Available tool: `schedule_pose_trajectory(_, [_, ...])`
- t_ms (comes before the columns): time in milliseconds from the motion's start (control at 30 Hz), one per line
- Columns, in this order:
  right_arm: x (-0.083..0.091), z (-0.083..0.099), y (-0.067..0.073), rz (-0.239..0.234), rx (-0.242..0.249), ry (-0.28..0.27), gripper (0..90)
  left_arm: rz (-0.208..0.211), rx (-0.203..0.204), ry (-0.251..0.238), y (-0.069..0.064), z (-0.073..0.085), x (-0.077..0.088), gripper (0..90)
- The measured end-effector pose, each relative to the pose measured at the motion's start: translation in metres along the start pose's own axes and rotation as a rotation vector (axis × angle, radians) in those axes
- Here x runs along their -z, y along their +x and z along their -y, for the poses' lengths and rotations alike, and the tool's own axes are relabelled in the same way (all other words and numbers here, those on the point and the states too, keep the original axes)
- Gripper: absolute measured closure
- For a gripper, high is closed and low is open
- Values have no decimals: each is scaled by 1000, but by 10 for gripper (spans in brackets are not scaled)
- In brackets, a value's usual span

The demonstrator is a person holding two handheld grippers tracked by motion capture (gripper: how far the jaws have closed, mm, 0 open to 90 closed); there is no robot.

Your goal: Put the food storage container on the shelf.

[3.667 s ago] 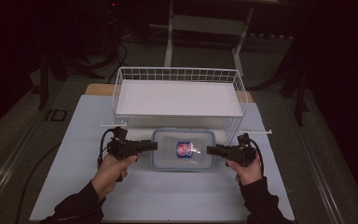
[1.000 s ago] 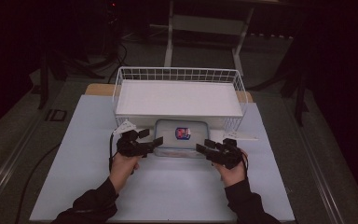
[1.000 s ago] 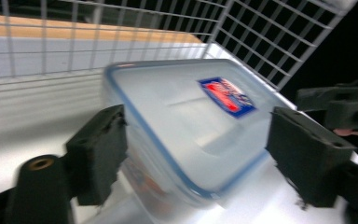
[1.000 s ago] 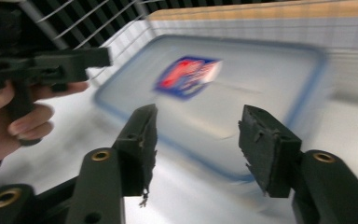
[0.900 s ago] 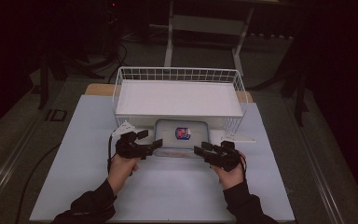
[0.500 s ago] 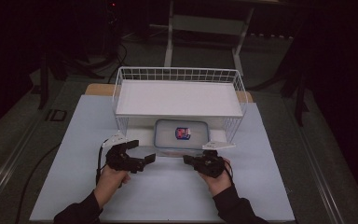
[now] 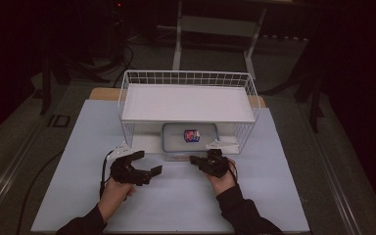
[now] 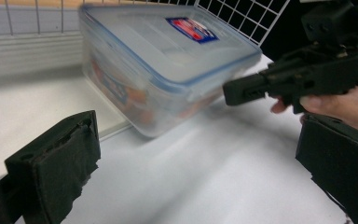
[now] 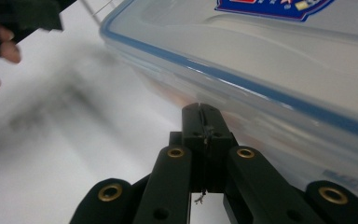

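Observation:
A clear plastic box (image 7: pixel 191 141) with a blue-rimmed lid and a red and blue label lies under the white wire rack (image 7: pixel 188 78). My left gripper (image 7: pixel 151 162) is in front of the box, to its left. Its jaws have just been opening and stand wide with nothing between them. In the left gripper view the box (image 8: pixel 168 60) is ahead of the pads (image 8: pixel 56 168), and orange contents show through its wall. My right gripper (image 7: pixel 194 159) is shut and empty. In the right gripper view its tip (image 9: pixel 202 112) is right at the box's (image 9: pixel 284 60) front wall.
The rack stands on a pale sheet (image 7: pixel 176 205) that covers the table, with bare room in front of the hands. A cable (image 7: pixel 105 169) trails from the left gripper. The floor around the table is dark, with stands behind.
The box went from in front of the rack to beneath it. Both grippers let go of its sides and drew back toward the person. The left jaws opened wide and the right jaws shut.

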State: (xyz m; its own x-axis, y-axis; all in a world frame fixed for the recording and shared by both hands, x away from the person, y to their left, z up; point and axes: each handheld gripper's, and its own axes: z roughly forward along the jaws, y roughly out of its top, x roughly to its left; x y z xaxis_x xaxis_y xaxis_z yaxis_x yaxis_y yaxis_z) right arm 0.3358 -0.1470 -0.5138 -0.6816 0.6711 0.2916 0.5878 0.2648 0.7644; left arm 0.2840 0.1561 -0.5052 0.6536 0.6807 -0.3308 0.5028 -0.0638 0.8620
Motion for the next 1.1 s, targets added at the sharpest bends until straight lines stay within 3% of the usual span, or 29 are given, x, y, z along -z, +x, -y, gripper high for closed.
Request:
schedule_pose_trajectory(567, [-26, -24, -11, 55, 8, -30, 897, -8, -13, -4, 2, 1, -1, 0])
schedule_pose_trajectory(1100, [-36, -34, -21, 70, -28, -55, 894, 8, -25, 5, 0, 2, -4, 0])
